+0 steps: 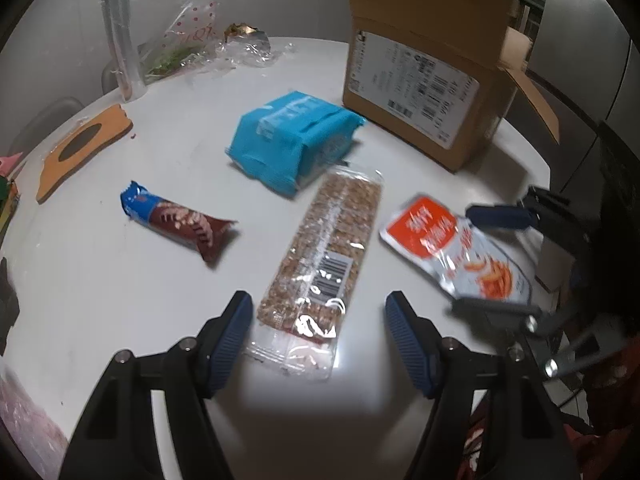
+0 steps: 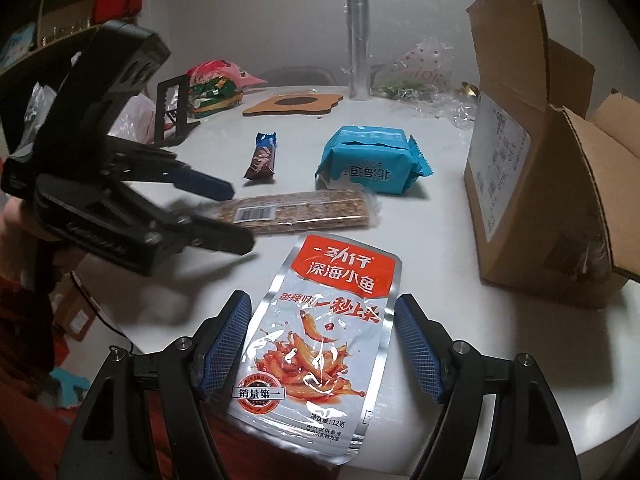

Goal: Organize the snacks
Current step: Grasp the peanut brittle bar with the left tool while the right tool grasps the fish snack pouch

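Observation:
A clear-wrapped grain bar lies on the white round table, its near end between the open jaws of my left gripper. A silver and red fish snack pouch lies between the open jaws of my right gripper; it also shows in the left wrist view. A blue snack pack and a brown and blue chocolate bar lie farther back. The left gripper shows over the grain bar in the right wrist view.
An open cardboard box stands at the right of the table. A wooden cut-out board, a clear tube, crumpled plastic wrap, a black stand and snack bags sit along the far edge.

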